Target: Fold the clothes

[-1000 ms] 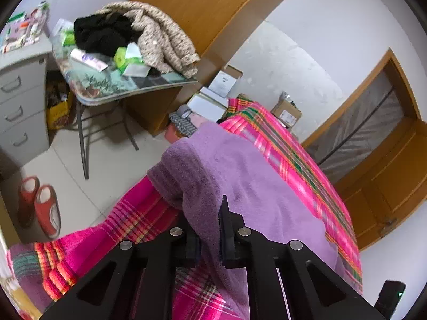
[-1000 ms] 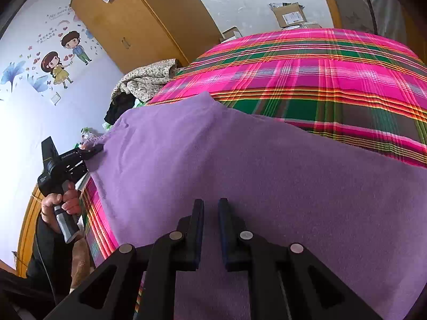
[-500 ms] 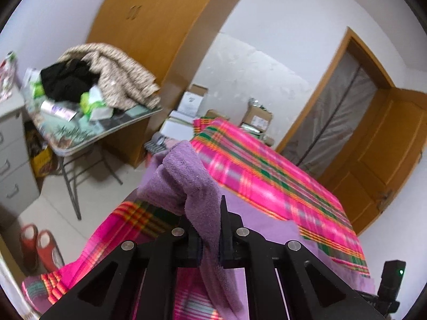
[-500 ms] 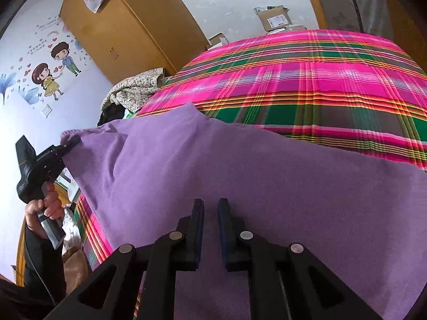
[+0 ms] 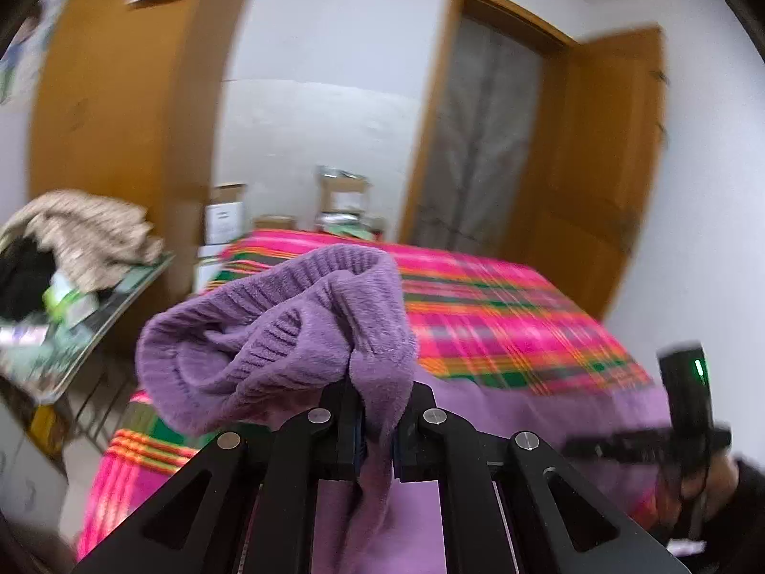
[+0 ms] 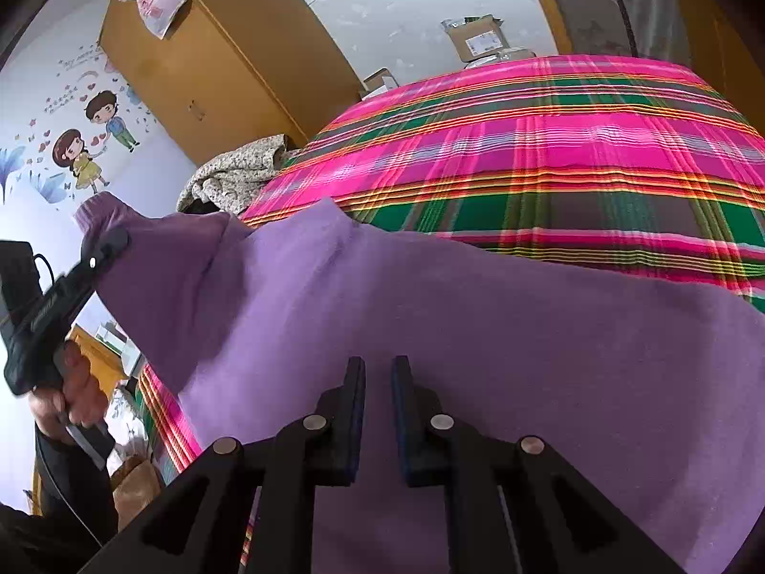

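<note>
1. Pinching a ribbed cuff of the purple sweater, the left gripper has its jaws nearly shut on the fabric, which bunches above them and hangs down between them.
2. The right gripper shows a narrow gap between its jaws; the sweater lies beneath them, but whether cloth is caught in that gap cannot be told.
3. The sweater's body is spread over the plaid bedspread – one sleeve is lifted off to the side, held up by the left gripper in the person's hand.
4. Beyond the bed stand a wooden wardrobe and cardboard boxes – a heap of clothes sits on a side table.
</note>
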A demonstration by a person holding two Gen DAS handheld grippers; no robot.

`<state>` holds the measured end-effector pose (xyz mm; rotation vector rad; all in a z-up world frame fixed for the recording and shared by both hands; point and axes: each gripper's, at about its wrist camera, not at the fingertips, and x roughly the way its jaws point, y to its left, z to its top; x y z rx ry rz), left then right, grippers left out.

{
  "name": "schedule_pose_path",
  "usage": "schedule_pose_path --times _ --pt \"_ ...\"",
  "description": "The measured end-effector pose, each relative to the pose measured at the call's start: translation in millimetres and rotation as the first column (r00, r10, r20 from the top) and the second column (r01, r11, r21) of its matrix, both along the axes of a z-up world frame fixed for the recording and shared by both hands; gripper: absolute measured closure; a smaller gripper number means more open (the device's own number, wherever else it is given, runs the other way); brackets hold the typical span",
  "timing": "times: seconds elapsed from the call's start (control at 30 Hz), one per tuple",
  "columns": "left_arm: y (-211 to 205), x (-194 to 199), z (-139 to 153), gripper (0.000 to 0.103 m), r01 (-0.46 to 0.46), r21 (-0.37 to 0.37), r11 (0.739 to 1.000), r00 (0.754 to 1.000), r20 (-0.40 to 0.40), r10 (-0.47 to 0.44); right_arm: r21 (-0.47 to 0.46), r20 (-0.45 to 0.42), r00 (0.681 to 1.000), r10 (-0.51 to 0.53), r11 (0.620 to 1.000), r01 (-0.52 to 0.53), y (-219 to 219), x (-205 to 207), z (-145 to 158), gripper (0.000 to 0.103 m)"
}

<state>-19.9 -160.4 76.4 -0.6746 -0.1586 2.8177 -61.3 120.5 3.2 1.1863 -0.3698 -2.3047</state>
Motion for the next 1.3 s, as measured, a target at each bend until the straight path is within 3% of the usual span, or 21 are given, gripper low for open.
schedule_pose_path --times 0.17,0.33,0.47,0.6,0.8,0.93,1.03,1.17,1.3 --pt "47 4 -16 0.095 0.190 -0.099 0.977 0.981 0.052 -0.185 -0.010 0.005 1.000 -0.020 1.000 0.020 7 1 -1 0.092" --pt "87 8 -49 0.095 0.377 -0.182 0.908 0.922 0.170 -0.348 -0.020 0.012 0.999 -0.030 0.999 0.030 11 1 -2 0.092" --pt "109 10 -78 0.094 0.434 -0.263 0.861 0.891 0.268 -0.367 -0.021 0.008 0.999 -0.032 0.999 0.032 12 2 -1 0.092" --pt "112 22 -79 0.075 0.457 -0.278 0.845 0.881 0.275 -0.386 -0.023 0.000 0.999 -0.033 0.999 0.033 14 3 1 0.091" --pt "93 49 -51 0.071 0.439 -0.199 0.876 0.897 0.154 -0.415 -0.033 0.000 0.999 -0.034 0.999 0.034 16 5 1 0.088" --pt "63 47 -34 0.069 0.305 -0.129 0.943 0.952 0.073 -0.298 -0.038 -0.005 0.999 -0.033 0.999 0.033 17 7 2 0.088" --pt "34 34 -33 0.059 0.128 -0.073 0.989 0.989 0.078 -0.122 -0.041 -0.011 0.999 -0.034 0.999 0.034 18 9 3 0.088" --pt "14 13 -46 0.059 0.028 0.030 0.999 0.986 0.161 -0.033 -0.045 -0.016 0.999 -0.042 0.998 0.041 22 10 4 0.088" --pt "20 -5 -59 0.059 0.011 0.042 0.999 0.975 0.219 -0.020 -0.050 -0.015 0.999 -0.047 0.998 0.046 25 11 4 0.088"
